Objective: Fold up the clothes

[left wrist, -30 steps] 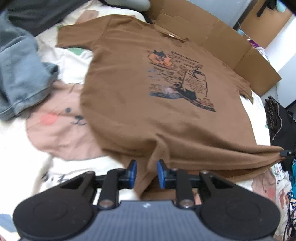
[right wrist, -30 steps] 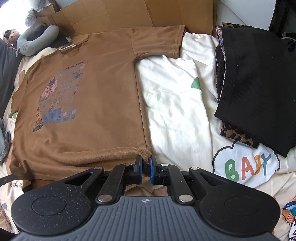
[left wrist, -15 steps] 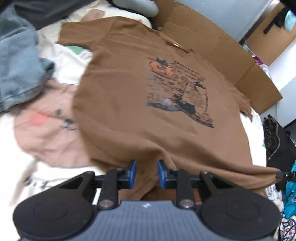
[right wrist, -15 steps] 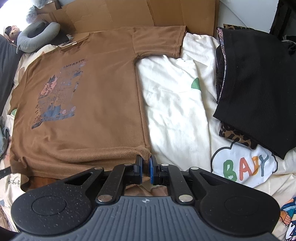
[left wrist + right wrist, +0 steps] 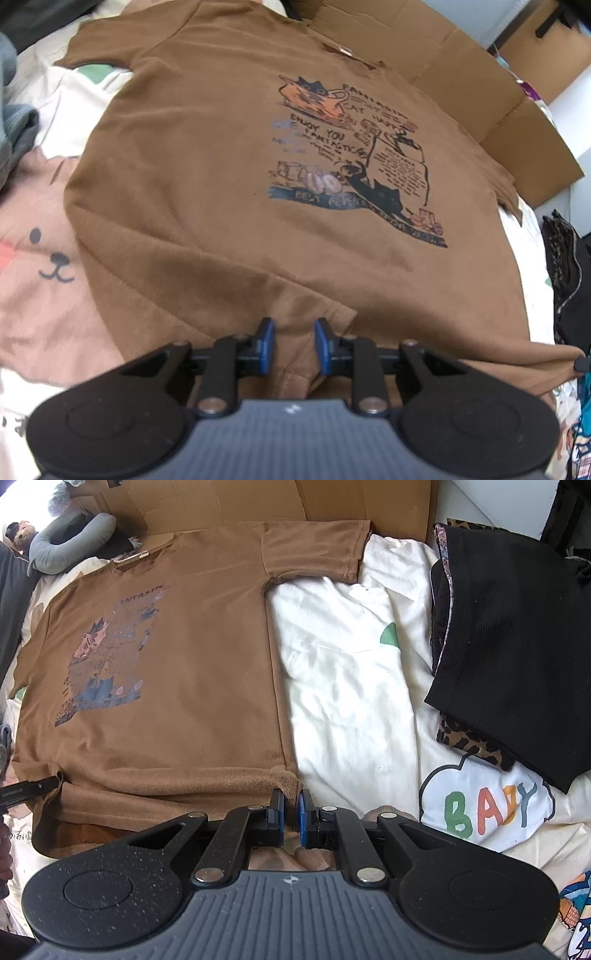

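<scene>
A brown T-shirt (image 5: 207,177) with a cat print lies face up and spread flat on the bed. In the left wrist view my left gripper (image 5: 294,341) sits at its near hem, blue pads a little apart, pinching a bunched fold of the brown cloth. In the right wrist view my right gripper (image 5: 293,808) is shut on the hem's near right corner of the T-shirt (image 5: 192,686). My left gripper's tip (image 5: 37,786) shows there at the opposite hem corner. The hem hangs slightly raised between the two grips.
Flattened cardboard (image 5: 258,502) lines the far side behind the collar. A stack of black and leopard-print garments (image 5: 509,646) lies right of the shirt. Blue jeans (image 5: 14,125) are heaped at the left. A grey neck pillow (image 5: 66,542) sits far left. The white printed sheet (image 5: 351,686) is bare between.
My left gripper has moved forward and down with the hem, so the shirt fills more of its view. The right gripper has stayed in place, still clamped.
</scene>
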